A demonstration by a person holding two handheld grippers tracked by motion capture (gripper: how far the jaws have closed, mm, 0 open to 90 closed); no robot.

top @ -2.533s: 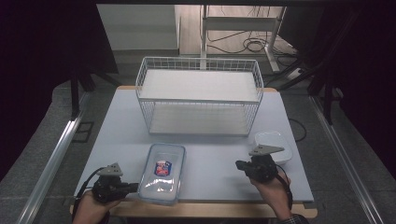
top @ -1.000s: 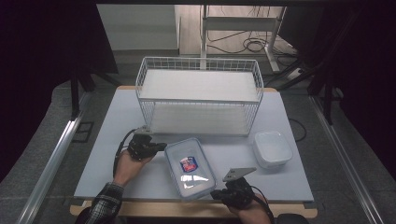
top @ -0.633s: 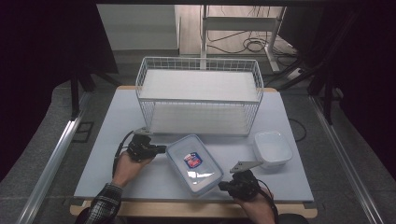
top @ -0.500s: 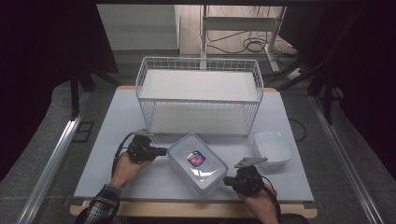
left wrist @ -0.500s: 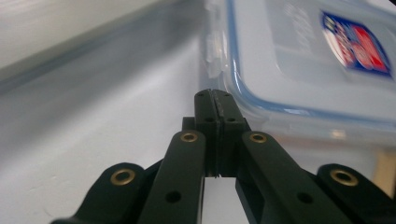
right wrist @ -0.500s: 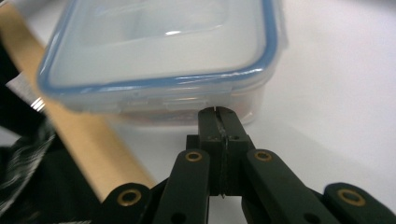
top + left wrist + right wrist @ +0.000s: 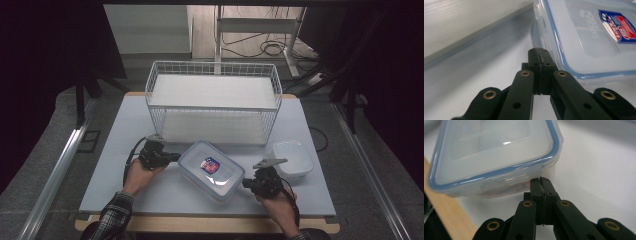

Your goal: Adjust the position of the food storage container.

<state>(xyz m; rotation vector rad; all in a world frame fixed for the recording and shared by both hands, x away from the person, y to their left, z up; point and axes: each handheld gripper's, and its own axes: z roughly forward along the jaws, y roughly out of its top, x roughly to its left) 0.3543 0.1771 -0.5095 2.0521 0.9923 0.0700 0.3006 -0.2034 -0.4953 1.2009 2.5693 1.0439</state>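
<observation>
White wire basket [image 7: 212, 102] sitting at the table's [image 7: 125, 135] far side, open top, white liner inside. Small white tub [image 7: 292, 159] lying near the basket's right front corner. Cables [image 7: 270, 47] trailing on the floor behind.

A red-and-blue label [image 7: 617, 25] is seen on the container lid [image 7: 584, 47] — upper right — its lettering too blurred to be read.

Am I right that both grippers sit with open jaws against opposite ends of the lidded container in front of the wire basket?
Not quite: both the left gripper and right gripper have shut jaws, as each gripper view shows. They do sit against opposite ends of the lidded container in front of the wire basket.
</observation>
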